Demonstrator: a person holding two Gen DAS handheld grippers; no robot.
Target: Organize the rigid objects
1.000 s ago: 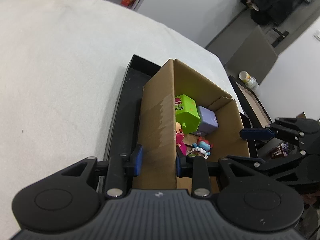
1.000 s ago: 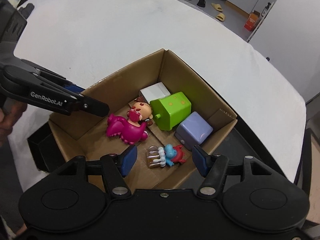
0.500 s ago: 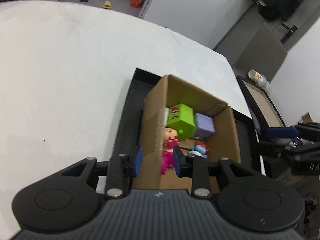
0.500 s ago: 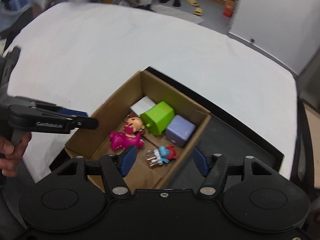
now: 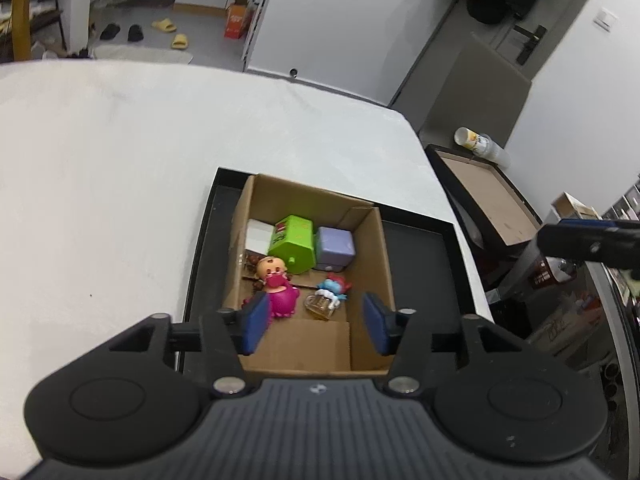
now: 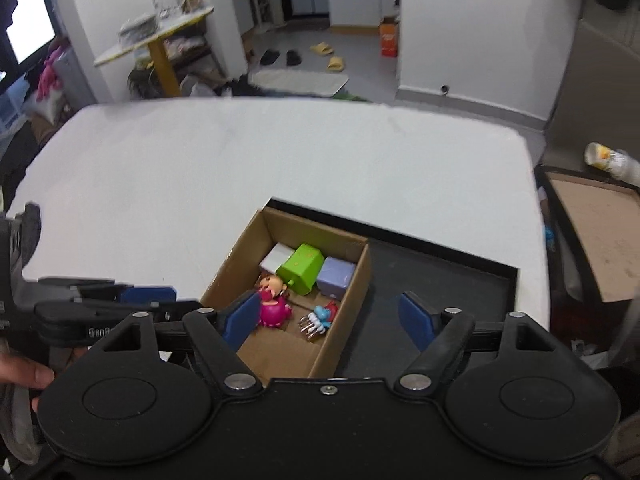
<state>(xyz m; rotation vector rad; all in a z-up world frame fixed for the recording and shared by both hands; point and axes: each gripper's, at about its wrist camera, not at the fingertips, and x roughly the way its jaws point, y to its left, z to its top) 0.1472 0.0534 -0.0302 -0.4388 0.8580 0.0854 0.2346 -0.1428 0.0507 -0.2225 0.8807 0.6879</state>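
Note:
An open cardboard box [image 5: 384, 264] [image 6: 352, 280] stands in a black tray [image 5: 420, 240] [image 6: 440, 272] on the white table. Inside lie a green toy [image 5: 294, 242] [image 6: 302, 268], a lilac cube [image 5: 335, 246] [image 6: 337, 276], a white block [image 5: 258, 234], a pink doll [image 5: 278, 288] [image 6: 272, 304] and a small blue figure [image 5: 332, 290] [image 6: 322, 316]. My left gripper [image 5: 314, 326] is open and empty, high above the box's near edge. My right gripper [image 6: 330, 318] is open and empty, also raised above the box.
A second black tray with a brown bottom [image 5: 488, 200] [image 6: 592, 232] sits off the table's right side, a bottle [image 5: 480, 144] beyond it. The white table [image 5: 120, 160] stretches left and far. The floor with slippers lies beyond.
Both grippers rose and pulled back from the box. The left gripper let go of the box's left wall and opened. The box now looks smaller in both views.

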